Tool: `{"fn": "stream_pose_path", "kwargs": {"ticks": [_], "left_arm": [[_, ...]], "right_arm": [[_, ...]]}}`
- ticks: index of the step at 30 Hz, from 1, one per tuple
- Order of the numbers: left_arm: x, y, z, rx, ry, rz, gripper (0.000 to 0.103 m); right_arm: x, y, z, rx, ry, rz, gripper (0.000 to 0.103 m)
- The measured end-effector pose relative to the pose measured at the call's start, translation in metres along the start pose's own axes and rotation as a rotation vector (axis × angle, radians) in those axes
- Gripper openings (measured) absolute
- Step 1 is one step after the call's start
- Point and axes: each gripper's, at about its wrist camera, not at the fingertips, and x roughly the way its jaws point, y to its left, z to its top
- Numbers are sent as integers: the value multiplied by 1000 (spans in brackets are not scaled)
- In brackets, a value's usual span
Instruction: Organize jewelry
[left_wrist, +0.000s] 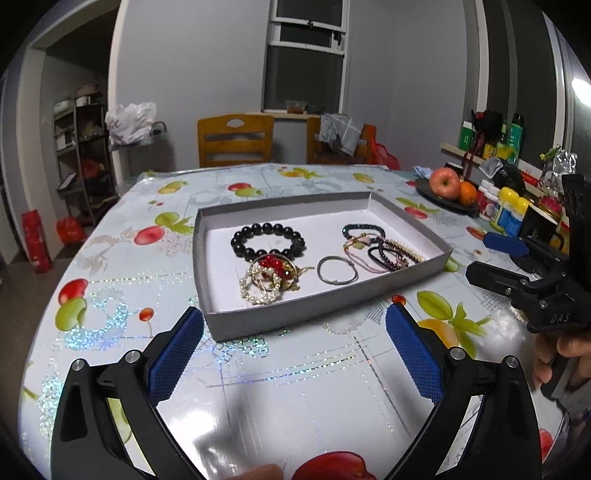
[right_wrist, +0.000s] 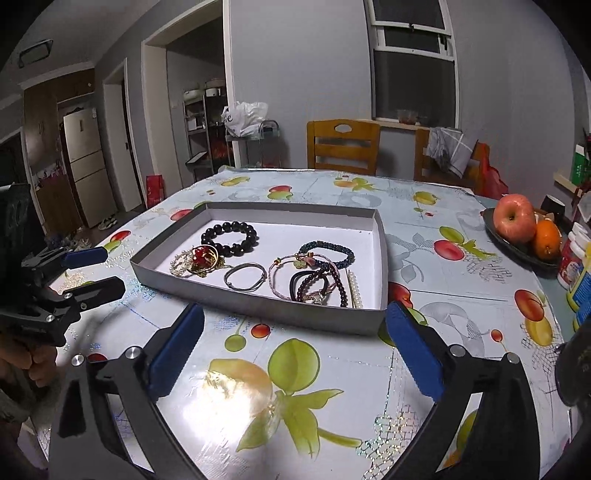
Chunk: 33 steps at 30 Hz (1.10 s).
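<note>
Both grippers gape empty: left gripper (left_wrist: 293, 328) faces the tray (left_wrist: 295, 317) near the pearl-and-red tangle (left_wrist: 267, 278); right gripper (right_wrist: 293, 325) sits nearer the dark bracelet pile (right_wrist: 317, 280).

Only "DAS" can be read, in raised letters on the right claw's (left_wrist: 491, 264) black body.

Ahead of our two wide-open tongs we see a shallow grey tray (right_wrist: 255, 308) with a white floor, lying flat. In its far left part rests a ring of big black beads (right_wrist: 229, 238), with a red-and-gold tangle (right_wrist: 201, 260) touching it (pearls mixed in). Right of them lie a thin silver bangle (right_wrist: 244, 277) and overlapping dark bracelets and cords (right_wrist: 317, 271).
</note>
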Motion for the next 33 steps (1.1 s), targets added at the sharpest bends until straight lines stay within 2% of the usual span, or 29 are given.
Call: {"fn": "stream_pose_path", "kwargs": {"ticks": [10,16,33], "left_arm": [[-9,-9,-3,31,-35,10,98],[-10,-7,-2,12,-37,4,98],[-8,4,0,-35,-32,-2,98]], "right_arm": [[-14,6,-4,-15,-65,-50,97],[-19,5,-5,-14,-94,-69,97],[-19,-5,-5,29,-91,-54,97]]}}
